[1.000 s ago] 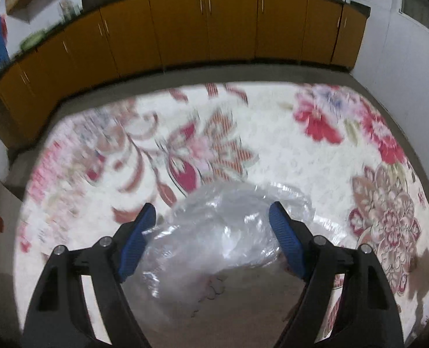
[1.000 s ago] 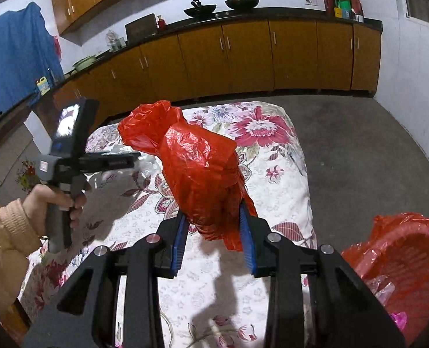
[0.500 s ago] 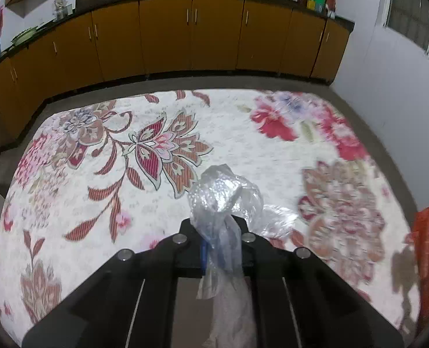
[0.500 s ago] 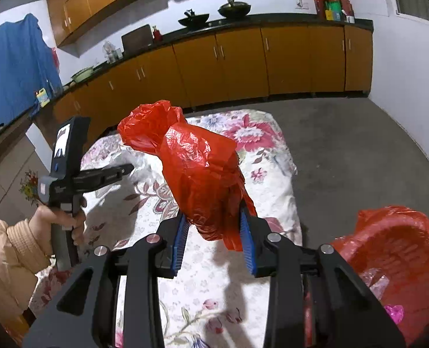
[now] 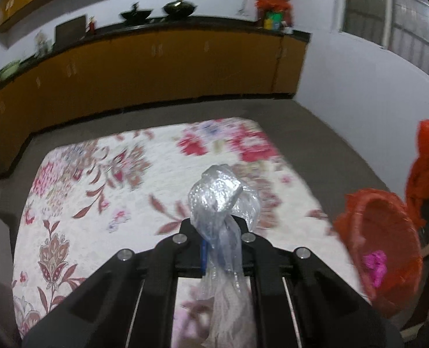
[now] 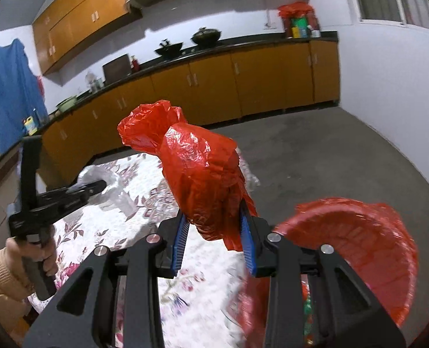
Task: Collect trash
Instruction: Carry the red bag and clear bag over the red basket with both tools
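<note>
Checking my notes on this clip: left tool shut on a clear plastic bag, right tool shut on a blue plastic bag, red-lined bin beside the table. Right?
Not quite: the plastic bag in the right tool is red, not blue, as the right wrist view shows. The rest stands.

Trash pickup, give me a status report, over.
Left gripper shut on clear plastic bag. Right gripper shut on red plastic bag. Red-lined bin open beside the floral tabletop; nothing blocking it.

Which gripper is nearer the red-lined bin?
Right. The right gripper, holding a red bag, is beside the bin; the left gripper, holding a clear bag, is over the floral cloth.
</note>
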